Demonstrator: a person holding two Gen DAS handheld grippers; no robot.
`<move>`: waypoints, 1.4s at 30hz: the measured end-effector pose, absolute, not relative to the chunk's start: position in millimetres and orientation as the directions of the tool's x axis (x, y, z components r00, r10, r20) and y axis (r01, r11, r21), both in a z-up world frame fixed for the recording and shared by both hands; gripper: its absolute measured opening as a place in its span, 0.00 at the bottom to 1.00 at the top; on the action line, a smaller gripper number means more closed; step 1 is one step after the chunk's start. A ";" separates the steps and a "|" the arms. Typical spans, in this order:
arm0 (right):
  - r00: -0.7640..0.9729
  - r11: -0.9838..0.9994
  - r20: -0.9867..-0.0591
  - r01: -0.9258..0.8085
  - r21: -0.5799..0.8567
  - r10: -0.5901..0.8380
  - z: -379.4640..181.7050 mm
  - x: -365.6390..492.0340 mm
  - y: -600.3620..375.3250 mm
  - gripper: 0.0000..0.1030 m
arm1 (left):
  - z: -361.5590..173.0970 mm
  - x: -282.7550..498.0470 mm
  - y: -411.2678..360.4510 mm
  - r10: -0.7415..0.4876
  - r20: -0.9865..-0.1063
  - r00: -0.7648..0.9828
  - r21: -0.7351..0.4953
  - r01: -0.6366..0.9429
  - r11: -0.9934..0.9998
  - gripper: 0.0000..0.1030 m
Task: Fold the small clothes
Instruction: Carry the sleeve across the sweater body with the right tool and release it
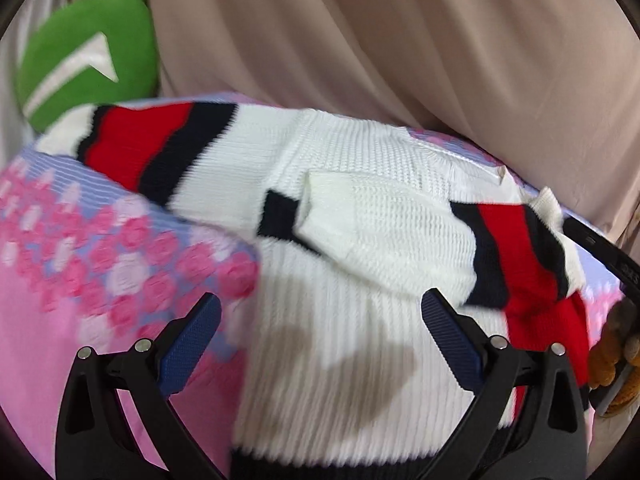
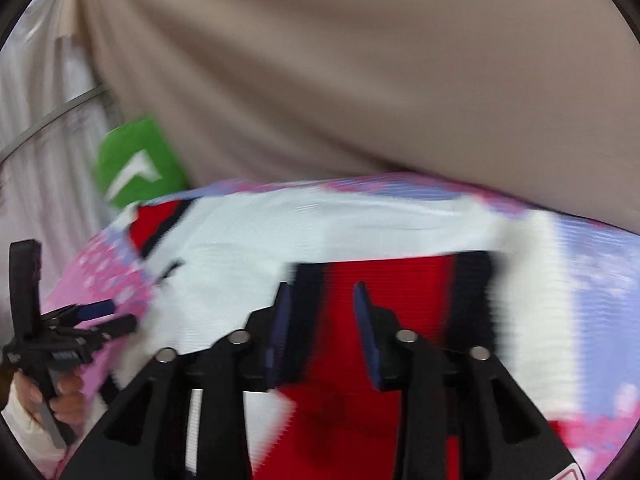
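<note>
White knit sweater (image 1: 352, 240) with red and navy stripes lies mid-frame on pink floral bedspread (image 1: 80, 280). Left gripper (image 1: 320, 320) fingers wide, empty. Right gripper (image 2: 322, 332) fingers narrow over red sleeve (image 2: 384, 280); grip unclear, blurred.

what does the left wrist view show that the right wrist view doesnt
Only the left wrist view shows the sweater's white ribbed body in sharp detail, with a folded white flap at its middle, and the left gripper open wide above it.

Only the right wrist view shows the right gripper from behind, jaws parted over the red sleeve band, plus the person's hand holding the other gripper.

Both show the sweater lying on the pink floral bedspread, the green pillow and the beige curtain.
</note>
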State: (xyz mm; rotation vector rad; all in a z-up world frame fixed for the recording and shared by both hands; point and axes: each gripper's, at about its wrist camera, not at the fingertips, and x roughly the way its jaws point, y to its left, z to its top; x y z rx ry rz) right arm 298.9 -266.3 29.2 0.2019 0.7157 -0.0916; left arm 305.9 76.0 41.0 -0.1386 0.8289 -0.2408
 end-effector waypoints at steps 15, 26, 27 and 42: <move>0.625 0.907 -0.775 0.375 0.191 -0.095 -11.0 350.3 -372.7 0.38 | 28.3 366.4 20.5 -0.249 -0.722 0.646 -0.211 0.137 0.968 0.07; 0.650 0.810 -0.746 0.509 0.291 -0.141 -23.2 293.8 -450.6 0.13 | 41.1 384.6 -0.1 -0.223 -0.680 0.698 -0.161 0.154 0.975 0.09; 0.683 0.805 -0.716 0.503 0.316 -0.146 -16.4 281.8 -452.6 0.16 | 26.7 390.1 -5.3 -0.206 -0.712 0.671 -0.140 0.151 0.978 0.10; 0.707 0.864 -0.707 0.358 0.354 -0.003 -12.7 215.8 -420.0 0.22 | 20.2 384.8 -0.4 -0.187 -0.720 0.668 -0.125 0.140 0.982 0.31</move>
